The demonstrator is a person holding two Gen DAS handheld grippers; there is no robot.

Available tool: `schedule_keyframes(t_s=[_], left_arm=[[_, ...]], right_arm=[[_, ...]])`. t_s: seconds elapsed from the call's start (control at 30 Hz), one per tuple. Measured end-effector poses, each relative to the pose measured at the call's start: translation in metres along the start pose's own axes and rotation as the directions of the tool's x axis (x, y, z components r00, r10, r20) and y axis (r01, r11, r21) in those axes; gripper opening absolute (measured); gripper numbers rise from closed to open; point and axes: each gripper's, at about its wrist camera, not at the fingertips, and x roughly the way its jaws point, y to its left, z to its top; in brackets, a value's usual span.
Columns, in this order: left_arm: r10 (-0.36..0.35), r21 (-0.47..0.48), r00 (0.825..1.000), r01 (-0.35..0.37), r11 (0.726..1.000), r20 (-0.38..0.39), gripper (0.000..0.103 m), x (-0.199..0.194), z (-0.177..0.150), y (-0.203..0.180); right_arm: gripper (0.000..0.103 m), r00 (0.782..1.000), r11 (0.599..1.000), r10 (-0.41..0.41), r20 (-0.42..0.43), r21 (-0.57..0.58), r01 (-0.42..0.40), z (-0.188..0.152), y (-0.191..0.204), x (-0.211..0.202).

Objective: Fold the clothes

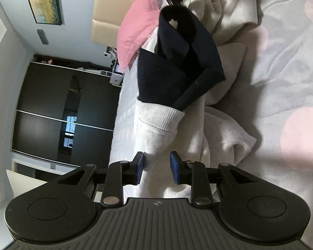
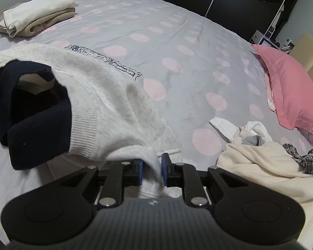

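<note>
A light grey sweatshirt (image 2: 114, 95) with a black line drawing on it and a navy part (image 2: 35, 120) beyond a ribbed band lies partly lifted over the bed. In the left wrist view its ribbed band (image 1: 162, 118) and navy part (image 1: 177, 68) rise ahead of the fingers. My left gripper (image 1: 157, 166) is shut on a thick bunch of the grey cloth. My right gripper (image 2: 152, 170) also has a fold of the grey sweatshirt pinched between its blue pads, low at the near edge of the garment.
The bedspread (image 2: 177, 41) is grey with pink dots. A folded white and beige pile (image 2: 37, 14) sits at the far left. A pink pillow (image 2: 292, 87) and a heap of cream clothes (image 2: 260, 162) lie right. A dark wardrobe (image 1: 62, 108) stands beside the bed.
</note>
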Motion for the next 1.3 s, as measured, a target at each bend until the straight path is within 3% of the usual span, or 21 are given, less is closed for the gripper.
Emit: schedule_keyframes(t_s=[0.27,0.5,0.63,0.73,0.83,0.9,0.97,1.17,1.23,1.3], left_arm=[[-0.062,-0.074,0.998,0.06,0.995,-0.026,0.026,0.022,0.002,0.002],[-0.131,-0.184,0.99,0.119,0.976,-0.057,0.026,0.032,0.003,0.019],[-0.172,-0.26,0.984,0.153,0.953,-0.049,0.01,0.029,0.003,0.033],[-0.21,-0.412,0.977,0.18,0.893,-0.03,0.006,0.026,-0.001,0.06],[-0.244,-0.615,0.97,0.188,0.766,-0.007,0.005,0.024,-0.013,0.102],[-0.26,-0.711,0.966,0.188,0.677,0.008,0.005,0.023,-0.023,0.127],[-0.264,-0.766,0.964,0.18,0.617,0.014,0.005,0.022,-0.034,0.145],[-0.318,-0.834,0.947,0.149,0.531,-0.033,0.005,0.034,-0.061,0.161],[-0.332,-0.838,0.943,0.15,0.524,-0.038,0.005,0.035,-0.063,0.159],[-0.331,-0.832,0.943,0.148,0.534,-0.045,0.005,0.034,-0.063,0.157]], right_arm=[[0.022,1.0,1.0,0.005,-0.005,-0.007,-0.005,0.0,0.0,0.003],[0.025,1.0,1.0,0.011,-0.008,-0.007,-0.011,0.0,0.0,0.006],[0.025,1.0,1.0,0.015,-0.003,-0.002,-0.015,0.0,0.001,0.006],[0.025,0.999,1.0,0.028,0.015,-0.005,-0.028,-0.001,0.002,0.003],[0.028,0.998,0.998,0.054,0.043,-0.013,-0.054,-0.004,0.002,-0.003],[0.037,0.995,0.997,0.074,0.064,-0.034,-0.072,-0.005,0.004,-0.007],[0.037,0.99,0.99,0.117,0.079,-0.085,-0.11,-0.006,0.01,-0.014],[0.043,0.982,0.923,0.161,0.101,-0.367,-0.114,-0.023,0.049,-0.039],[0.045,0.985,0.894,0.106,0.135,-0.447,-0.035,-0.032,0.061,-0.047],[0.056,0.98,0.852,0.061,0.188,-0.521,0.047,-0.041,0.073,-0.055]])
